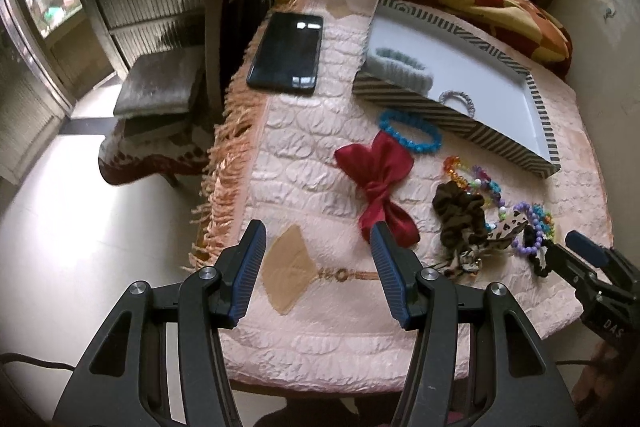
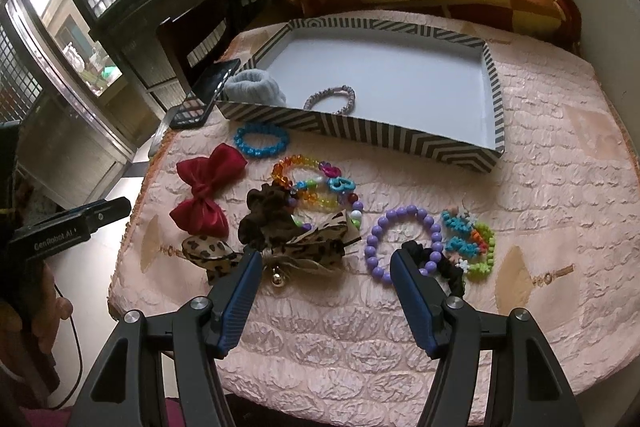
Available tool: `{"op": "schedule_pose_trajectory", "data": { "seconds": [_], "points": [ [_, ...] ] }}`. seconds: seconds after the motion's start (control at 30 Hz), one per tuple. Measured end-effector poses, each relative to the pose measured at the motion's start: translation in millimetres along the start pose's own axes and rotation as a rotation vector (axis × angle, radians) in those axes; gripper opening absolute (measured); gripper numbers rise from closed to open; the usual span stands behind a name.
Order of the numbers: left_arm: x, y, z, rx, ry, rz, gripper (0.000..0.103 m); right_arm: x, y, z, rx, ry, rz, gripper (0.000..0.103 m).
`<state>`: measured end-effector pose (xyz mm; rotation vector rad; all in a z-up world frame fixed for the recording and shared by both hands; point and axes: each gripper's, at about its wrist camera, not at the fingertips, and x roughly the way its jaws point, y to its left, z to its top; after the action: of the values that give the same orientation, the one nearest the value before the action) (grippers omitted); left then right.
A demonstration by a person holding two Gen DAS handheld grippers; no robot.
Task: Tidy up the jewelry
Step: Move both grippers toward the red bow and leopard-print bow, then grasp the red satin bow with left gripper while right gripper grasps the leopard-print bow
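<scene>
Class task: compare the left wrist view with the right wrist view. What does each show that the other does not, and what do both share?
Only the left wrist view shows the whole phone face up.

Only the right wrist view clearly shows the purple bead bracelet and green-blue bracelet.

Both share the striped tray, blue bracelet and red bow.

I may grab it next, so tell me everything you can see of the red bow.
The red bow looks like shiny satin, two puffed loops pinched at a knotted centre. It lies flat and diagonal on the pink quilted cover, near its left edge, below the blue bead bracelet and left of the brown scrunchie. Nothing grips it.
</scene>
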<state>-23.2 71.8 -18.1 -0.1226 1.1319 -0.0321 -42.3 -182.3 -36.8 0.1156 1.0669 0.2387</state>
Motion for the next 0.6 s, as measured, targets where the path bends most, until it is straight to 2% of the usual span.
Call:
{"op": "schedule_pose_trajectory", "data": {
  "seconds": [0.33, 0.6],
  "points": [
    [28, 8, 10, -0.076, 0.074, -0.053, 0.059, 28, 23, 20, -0.09, 0.023, 0.081, 0.064],
    [54, -6, 22, -0.08, 0.107, -0.061, 0.06, 70, 42, 34, -0.162, 0.112, 0.104, 0.064]
  ]
}}
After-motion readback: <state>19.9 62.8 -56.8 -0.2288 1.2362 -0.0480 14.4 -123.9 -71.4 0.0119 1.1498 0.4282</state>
